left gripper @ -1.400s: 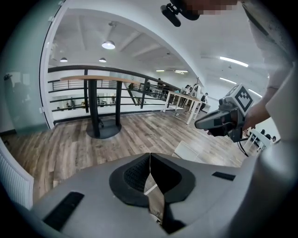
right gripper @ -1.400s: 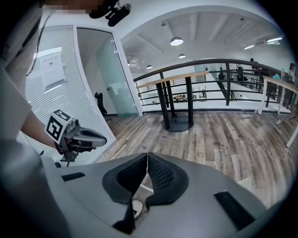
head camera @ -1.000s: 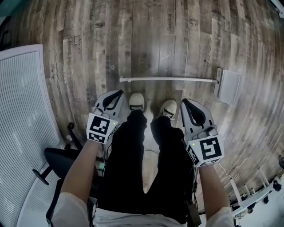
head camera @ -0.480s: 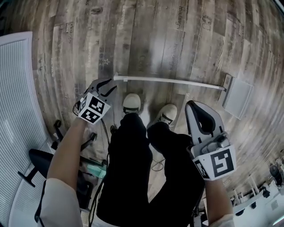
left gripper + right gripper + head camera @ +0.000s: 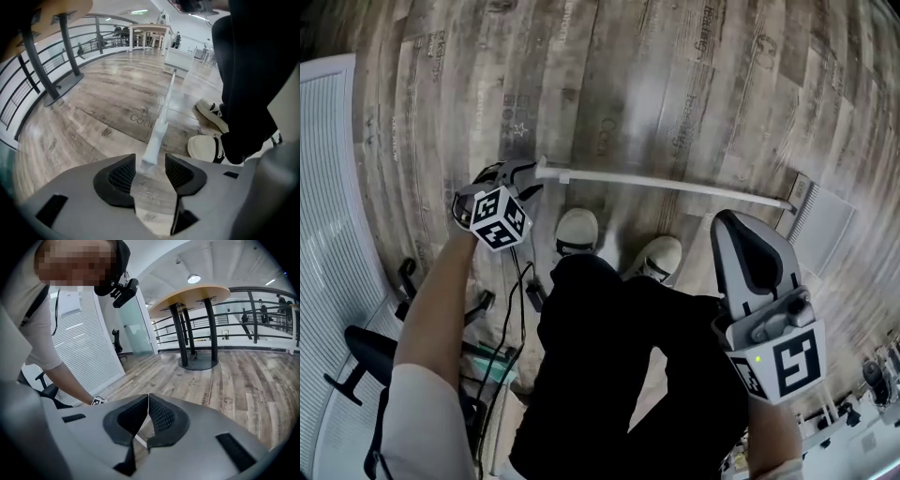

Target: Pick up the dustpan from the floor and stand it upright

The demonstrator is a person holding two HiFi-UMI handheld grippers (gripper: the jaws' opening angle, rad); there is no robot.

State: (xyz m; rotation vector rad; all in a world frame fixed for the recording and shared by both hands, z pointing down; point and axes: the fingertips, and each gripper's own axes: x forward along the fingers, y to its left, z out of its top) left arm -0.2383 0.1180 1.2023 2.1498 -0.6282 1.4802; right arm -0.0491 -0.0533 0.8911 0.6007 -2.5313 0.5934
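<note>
**Left gripper open over the dustpan's handle end**

The dustpan lies flat on the wooden floor. Its long white handle runs across the head view from left to right, dipping a little toward the right. The scoop sits at the right end, near the floor's right edge in that view, and the free handle tip points left.

Two white shoes stand just beside the handle on the near side, with black trousers above them. A white slatted wall borders the floor on the left. A black chair and a dark cable lie at the lower left. A round table on black legs and a railing stand well behind.

One plank near the handle carries print that seems to begin "Co"; the rest is unreadable.

The left gripper points steeply down and its jaws have just been opening. They now stand wide, with the handle tip between the pads but not pressed by them. The right gripper hangs apart over the trousers, its jaws meeting at the tips with nothing in them.
</note>
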